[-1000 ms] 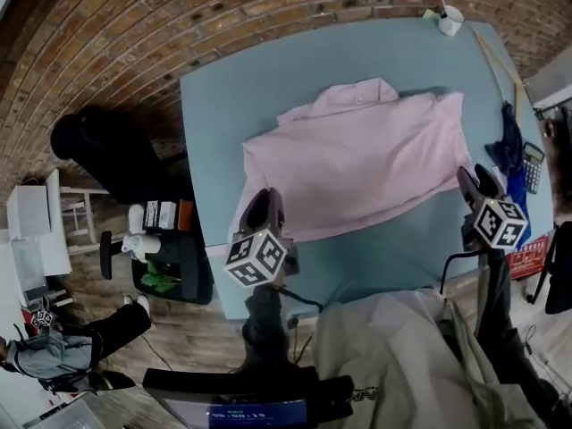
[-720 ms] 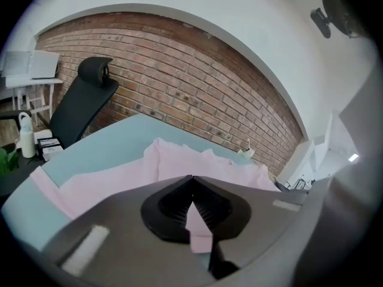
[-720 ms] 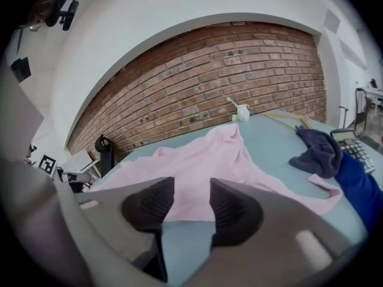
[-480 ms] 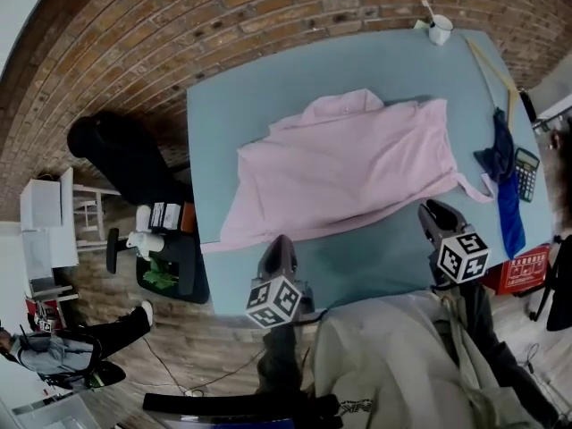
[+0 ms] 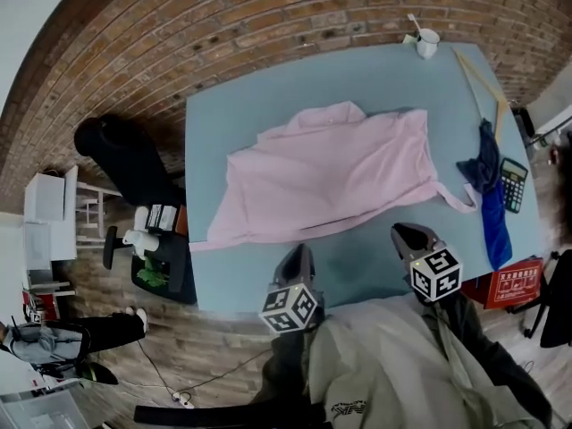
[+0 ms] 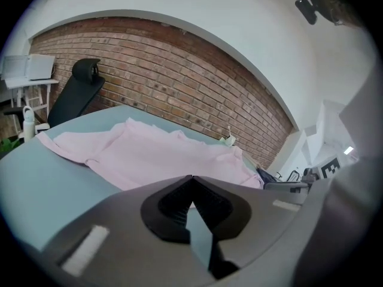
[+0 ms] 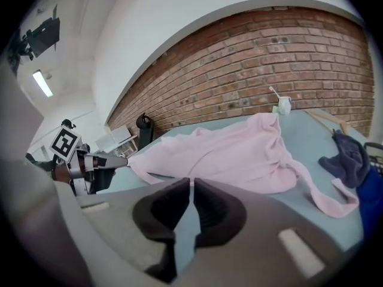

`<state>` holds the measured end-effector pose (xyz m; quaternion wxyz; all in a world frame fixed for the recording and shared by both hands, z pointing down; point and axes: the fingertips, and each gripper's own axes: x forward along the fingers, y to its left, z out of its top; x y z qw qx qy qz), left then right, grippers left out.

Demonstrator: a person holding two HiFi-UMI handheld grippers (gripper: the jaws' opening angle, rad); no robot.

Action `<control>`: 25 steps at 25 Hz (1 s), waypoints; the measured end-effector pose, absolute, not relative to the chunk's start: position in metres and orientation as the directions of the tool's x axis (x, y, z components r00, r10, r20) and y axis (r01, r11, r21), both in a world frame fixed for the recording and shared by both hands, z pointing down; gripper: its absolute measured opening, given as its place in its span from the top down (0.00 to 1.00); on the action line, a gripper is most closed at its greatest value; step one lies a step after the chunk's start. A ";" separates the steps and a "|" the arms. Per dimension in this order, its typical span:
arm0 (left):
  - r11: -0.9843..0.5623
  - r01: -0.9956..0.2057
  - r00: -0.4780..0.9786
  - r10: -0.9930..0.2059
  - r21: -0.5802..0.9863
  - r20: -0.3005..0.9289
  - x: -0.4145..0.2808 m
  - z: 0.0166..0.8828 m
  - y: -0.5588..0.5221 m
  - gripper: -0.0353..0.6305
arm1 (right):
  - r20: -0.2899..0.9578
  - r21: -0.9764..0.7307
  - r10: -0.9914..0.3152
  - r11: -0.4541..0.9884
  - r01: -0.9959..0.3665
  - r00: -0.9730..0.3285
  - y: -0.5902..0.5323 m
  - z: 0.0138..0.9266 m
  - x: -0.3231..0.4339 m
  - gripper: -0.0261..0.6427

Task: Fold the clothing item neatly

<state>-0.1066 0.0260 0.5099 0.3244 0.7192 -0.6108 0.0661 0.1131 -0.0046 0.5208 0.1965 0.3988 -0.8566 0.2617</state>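
Note:
A pink shirt (image 5: pixel 331 172) lies spread on the blue-grey table (image 5: pixel 357 257), collar toward the brick wall. One sleeve (image 5: pixel 458 200) trails out to the right. My left gripper (image 5: pixel 300 250) hovers at the near table edge, short of the shirt's hem, shut and empty. In the left gripper view its jaws (image 6: pixel 191 178) meet at the tips, with the shirt (image 6: pixel 155 157) ahead. My right gripper (image 5: pixel 399 230) is over bare table near the trailing sleeve. Its jaws (image 7: pixel 191 181) have just been closing; a thin slit remains and nothing is between them.
A white mug (image 5: pixel 427 41) stands at the far right corner, with a wooden hanger (image 5: pixel 483 77) beside it. A dark blue cloth (image 5: pixel 483 164) and a calculator (image 5: pixel 512 184) lie at the right edge. A black office chair (image 5: pixel 121 155) stands left of the table.
Both grippers have drawn back from the shirt's near hem and right sleeve toward the near table edge. The right jaws have narrowed from wide to a slit. The shirt lies released.

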 end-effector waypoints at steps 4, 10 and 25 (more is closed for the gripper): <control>-0.036 -0.926 0.231 -0.841 0.375 0.490 -0.092 0.509 0.034 0.94 | 0.524 -0.303 -0.572 0.568 -0.766 -0.631 -0.001 0.518 0.114 0.96; 0.004 -0.923 0.206 -0.839 0.385 0.503 -0.088 0.515 0.042 0.94 | 0.516 -0.311 -0.547 0.597 -0.739 -0.659 0.002 0.519 0.116 0.96; -0.026 -0.921 0.243 -0.819 0.388 0.521 -0.082 0.524 0.035 0.94 | 0.542 -0.284 -0.558 0.582 -0.762 -0.628 0.001 0.523 0.121 0.96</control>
